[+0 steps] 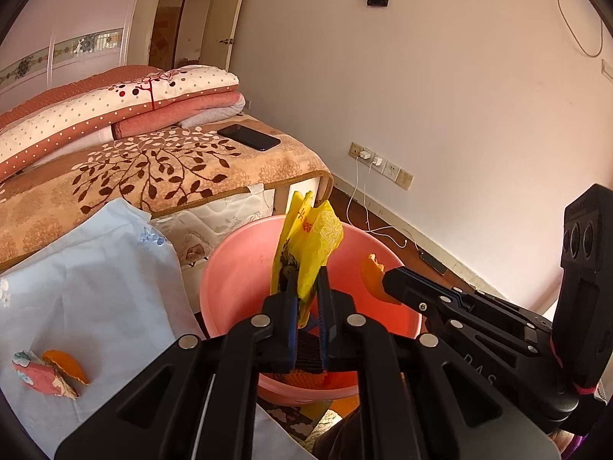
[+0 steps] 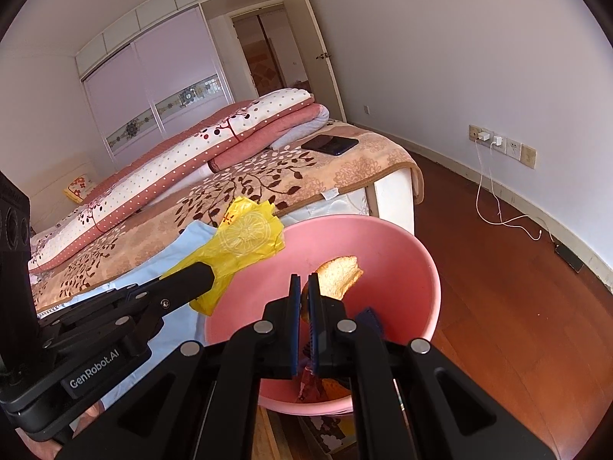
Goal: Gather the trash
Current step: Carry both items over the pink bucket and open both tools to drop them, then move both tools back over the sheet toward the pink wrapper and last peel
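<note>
My left gripper [image 1: 307, 274] is shut on a yellow wrapper [image 1: 306, 245] and holds it over the pink basin [image 1: 230, 268]. It also shows in the right wrist view [image 2: 207, 268] with the wrapper [image 2: 245, 237]. My right gripper [image 2: 303, 280] is shut on an orange peel [image 2: 339, 274], held over the pink basin [image 2: 413, 268]; the peel shows in the left wrist view [image 1: 373, 276]. Another orange peel [image 1: 67, 364] and a pink patterned wrapper [image 1: 42, 377] lie on the light blue cloth [image 1: 95, 287]. Some trash lies at the basin's bottom [image 2: 325, 387].
The bed with a leaf-patterned blanket [image 1: 172, 168] stands behind the basin, with folded quilts [image 1: 115, 107] and a black phone [image 1: 249, 137] on it. Charger cables [image 2: 494, 199] run from the wall sockets to the wooden floor [image 2: 498, 306].
</note>
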Tool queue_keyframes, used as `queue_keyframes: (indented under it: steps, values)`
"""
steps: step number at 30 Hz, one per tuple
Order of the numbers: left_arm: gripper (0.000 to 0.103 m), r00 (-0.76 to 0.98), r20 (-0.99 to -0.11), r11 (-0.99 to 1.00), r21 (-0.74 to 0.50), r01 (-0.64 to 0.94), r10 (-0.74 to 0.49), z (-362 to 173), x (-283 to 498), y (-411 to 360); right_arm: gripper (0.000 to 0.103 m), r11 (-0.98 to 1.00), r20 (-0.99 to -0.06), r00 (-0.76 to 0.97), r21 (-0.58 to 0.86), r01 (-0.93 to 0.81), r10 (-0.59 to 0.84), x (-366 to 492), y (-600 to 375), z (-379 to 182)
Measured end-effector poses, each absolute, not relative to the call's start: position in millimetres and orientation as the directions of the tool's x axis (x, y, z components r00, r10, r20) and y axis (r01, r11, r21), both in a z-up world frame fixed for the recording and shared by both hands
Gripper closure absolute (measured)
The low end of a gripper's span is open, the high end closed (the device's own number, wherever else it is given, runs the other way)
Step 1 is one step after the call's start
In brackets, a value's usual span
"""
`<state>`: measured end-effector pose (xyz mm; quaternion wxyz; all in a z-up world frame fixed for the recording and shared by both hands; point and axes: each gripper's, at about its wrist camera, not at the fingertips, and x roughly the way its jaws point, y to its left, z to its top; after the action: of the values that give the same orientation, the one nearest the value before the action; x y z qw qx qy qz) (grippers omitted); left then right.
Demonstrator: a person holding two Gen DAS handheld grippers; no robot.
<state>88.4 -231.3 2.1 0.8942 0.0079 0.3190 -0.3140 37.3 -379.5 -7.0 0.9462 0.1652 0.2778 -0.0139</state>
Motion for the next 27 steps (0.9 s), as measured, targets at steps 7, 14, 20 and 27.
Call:
queue_keyframes:
  steps: [7, 14, 20, 27]
  values:
    - [0.066, 0.581, -0.589, 0.798, -0.199, 0.569, -0.561, -1.5, 90.3, -236.4, 0.099, 0.942, -0.537, 0.841, 0.31, 0.13, 0.06, 38.2, -384.0, -12.0]
    - [0.066, 0.58, -0.597, 0.8, -0.189, 0.57, -0.554, -1.6, 88.0, -239.2, 0.099, 0.941, -0.541, 0.84, 0.308, 0.14, 0.052, 37.5, -383.9, -13.4]
    - [0.066, 0.586, -0.594, 0.803, -0.186, 0.566, -0.551, 1.2, 84.3, -236.7, 0.077, 0.934, -0.538, 0.841, 0.326, 0.147, 0.055, 35.5, -386.4, -13.2]
    - [0.066, 0.601, -0.597, 0.819, -0.183, 0.544, -0.532, 3.4, 82.4, -230.4, 0.072, 0.937, -0.536, 0.842, 0.323, 0.134, 0.064, 32.9, -382.6, -10.9]
